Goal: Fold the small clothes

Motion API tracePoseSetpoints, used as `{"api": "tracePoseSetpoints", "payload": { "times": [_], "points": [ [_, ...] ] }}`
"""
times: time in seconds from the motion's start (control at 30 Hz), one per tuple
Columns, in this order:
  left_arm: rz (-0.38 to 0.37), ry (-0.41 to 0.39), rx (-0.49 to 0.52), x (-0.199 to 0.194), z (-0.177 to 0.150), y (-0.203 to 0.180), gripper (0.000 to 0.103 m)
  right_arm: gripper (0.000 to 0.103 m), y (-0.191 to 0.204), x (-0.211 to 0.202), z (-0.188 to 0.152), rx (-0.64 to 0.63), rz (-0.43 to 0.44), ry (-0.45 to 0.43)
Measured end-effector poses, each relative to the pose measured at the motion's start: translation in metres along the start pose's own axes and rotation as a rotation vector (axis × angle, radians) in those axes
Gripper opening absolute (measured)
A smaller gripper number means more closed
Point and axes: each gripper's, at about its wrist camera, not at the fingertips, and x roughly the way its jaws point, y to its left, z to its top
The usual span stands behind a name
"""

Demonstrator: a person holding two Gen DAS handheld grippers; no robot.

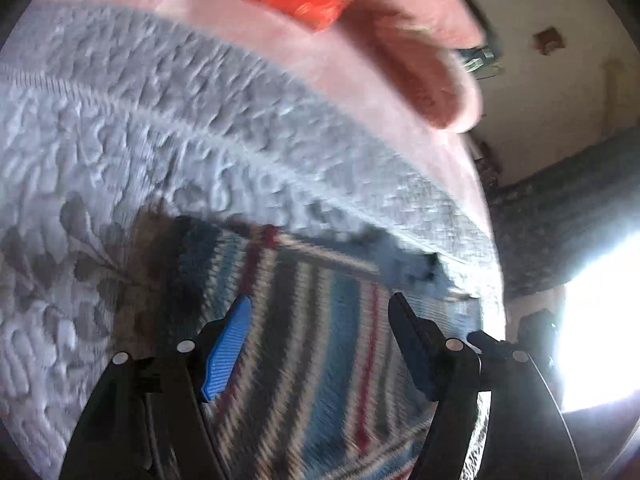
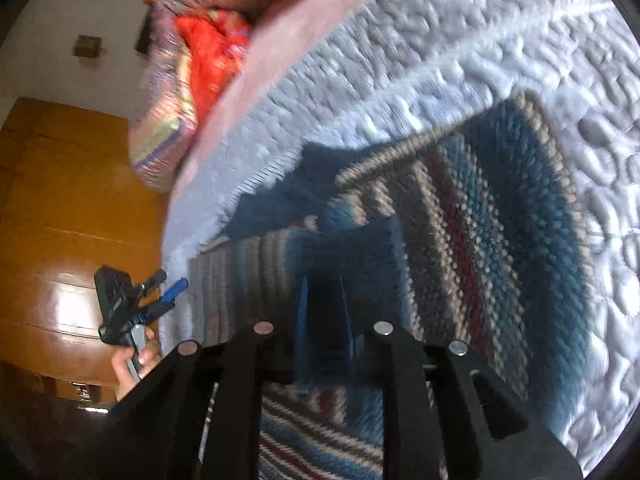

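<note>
The right gripper (image 2: 324, 312), nearest the lens, pinched a fold of the striped knit garment (image 2: 472, 240), which lay on the quilted grey bedspread (image 2: 460, 40). Above the garment, the left gripper (image 1: 320, 344) hung spread wide, holding nothing.

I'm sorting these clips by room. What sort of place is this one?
Probably a bedroom: the striped knit garment lies on a quilted grey bedspread with a pink blanket beyond it, and a wooden door or wardrobe stands alongside.
</note>
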Motion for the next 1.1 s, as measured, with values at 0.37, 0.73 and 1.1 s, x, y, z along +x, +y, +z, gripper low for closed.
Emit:
{"api": "tracePoseSetpoints", "payload": {
  "times": [0.37,0.73,1.1],
  "points": [
    [-0.13,0.086,0.125,-0.013,-0.053,-0.02,0.062,0.005,-0.007,-0.009,-0.036,-0.038,0.05,0.053],
    [-0.082,0.156,0.194,-0.009,-0.087,-0.026,0.058,0.008,-0.036,-0.064,-0.064,0.015,-0.006,-0.053],
    [-0.069,0.154,0.082,-0.104,-0.166,-0.007,0.071,0.035,-0.039,-0.122,-0.117,0.076,-0.005,-0.003]
  ]
}}
